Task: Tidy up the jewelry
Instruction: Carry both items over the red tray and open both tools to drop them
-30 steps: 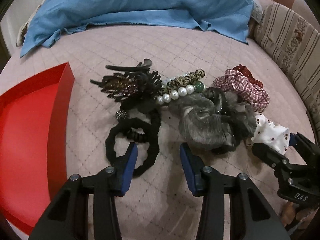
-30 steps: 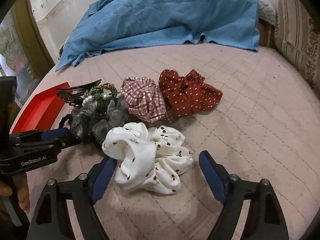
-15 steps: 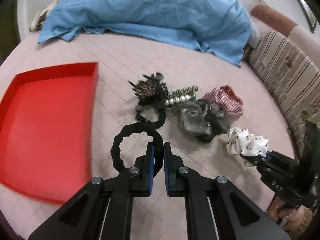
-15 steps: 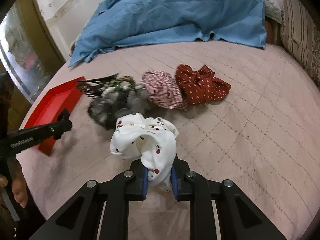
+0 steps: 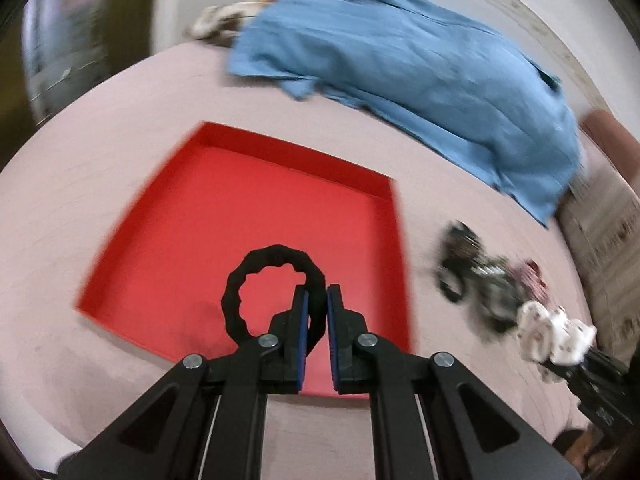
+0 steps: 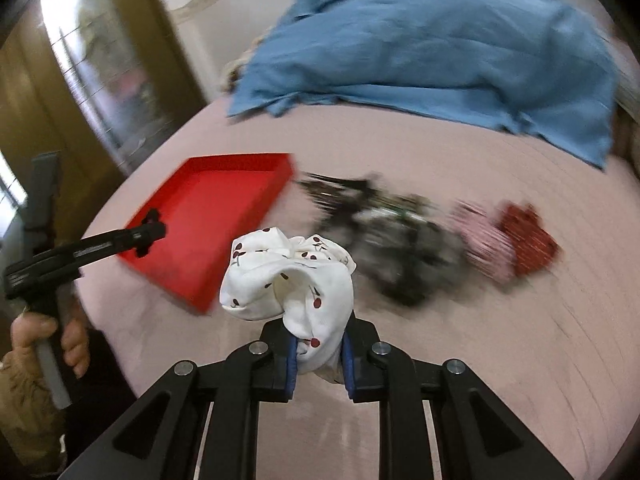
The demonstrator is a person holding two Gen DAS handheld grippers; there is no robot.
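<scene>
Counting the pieces: one red tray (image 5: pixel 224 216) on the pink bed (image 6: pixel 500 360), one black hair tie (image 5: pixel 272 292), one white cherry-print scrunchie (image 6: pixel 292 280), one plaid scrunchie (image 6: pixel 484 244), one red dotted scrunchie (image 6: pixel 528 236), and a blurred dark heap (image 6: pixel 392 232) I cannot count. Left gripper (image 5: pixel 316 312) is pinched tight on the black hair tie, its loop hanging over the tray's near part. Right gripper (image 6: pixel 318 354) is clamped on the white scrunchie, aloft just beside the tray's near corner.
</scene>
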